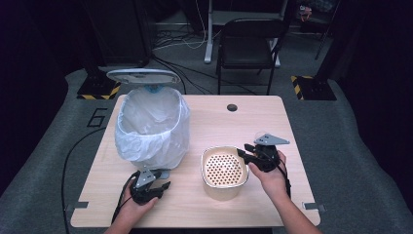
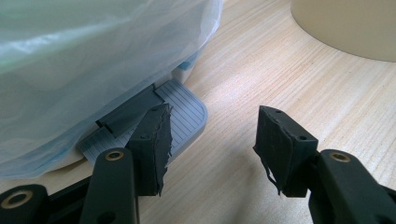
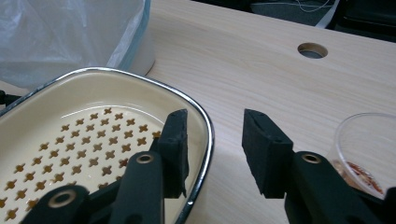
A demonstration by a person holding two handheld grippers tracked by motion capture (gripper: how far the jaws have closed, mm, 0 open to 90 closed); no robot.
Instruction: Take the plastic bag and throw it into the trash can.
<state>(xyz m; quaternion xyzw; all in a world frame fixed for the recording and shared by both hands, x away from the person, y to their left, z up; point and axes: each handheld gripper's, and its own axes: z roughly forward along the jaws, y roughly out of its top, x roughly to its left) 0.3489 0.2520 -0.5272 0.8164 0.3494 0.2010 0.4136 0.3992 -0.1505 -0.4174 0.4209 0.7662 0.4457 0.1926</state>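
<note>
The left tongs [image 1: 155,187] sit at the lower left of the high view on the bench [image 1: 219,122], their jaws apart with nothing between them; in the left gripper view one jaw tip rests at the grey ribbed pedal [image 2: 180,116] of the bin [image 1: 152,126], which is lined with a white bag. The right tongs [image 1: 247,152] are right of centre, jaws apart and straddling the metal rim of the cream container [image 1: 224,170] with its perforated insert, pads not pressing. A clear cup [image 3: 366,149] stands at the right edge of the right gripper view.
</note>
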